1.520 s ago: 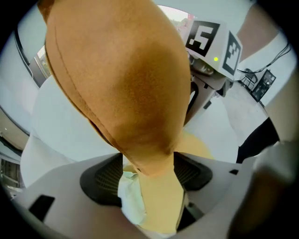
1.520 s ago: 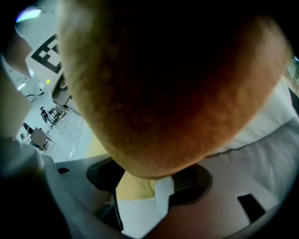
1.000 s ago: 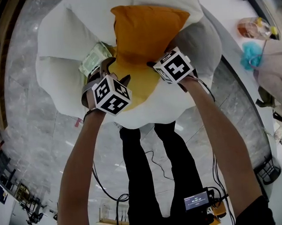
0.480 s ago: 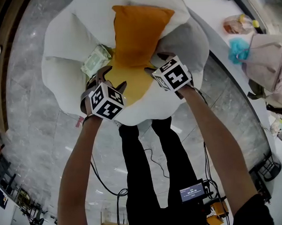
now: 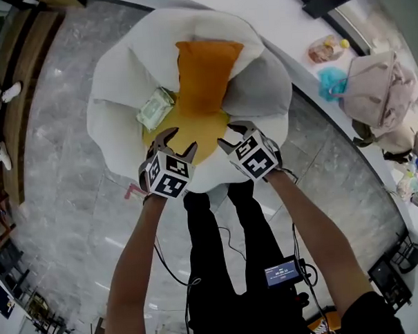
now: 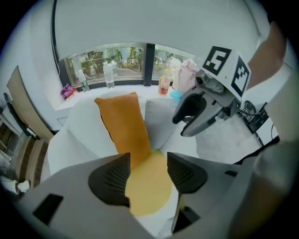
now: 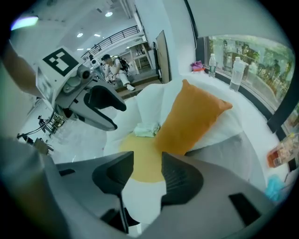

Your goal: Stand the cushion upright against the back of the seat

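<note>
The orange cushion (image 5: 206, 74) stands upright against the back of the white petal-shaped seat (image 5: 115, 84), its lower edge on the round yellow seat pad (image 5: 194, 132). My left gripper (image 5: 180, 140) and right gripper (image 5: 234, 135) hover side by side above the front of the pad, clear of the cushion. Both sets of jaws are closing, and nothing is between them. In the left gripper view the cushion (image 6: 122, 126) rises beyond my left gripper (image 6: 148, 173). In the right gripper view it (image 7: 191, 119) leans behind my right gripper (image 7: 147, 175).
A folded pale green cloth (image 5: 154, 108) lies at the pad's left side. A grey cushion (image 5: 257, 91) rests on the right. Bottles (image 6: 108, 77) line the windowsill behind the seat, and bags (image 5: 379, 93) lie on the ledge to the right. A cable trails across the marble floor (image 5: 64, 176).
Both grippers have lifted off the cushion and drawn back toward the front of the seat. Their jaws have narrowed. The cushion stays upright against the back.
</note>
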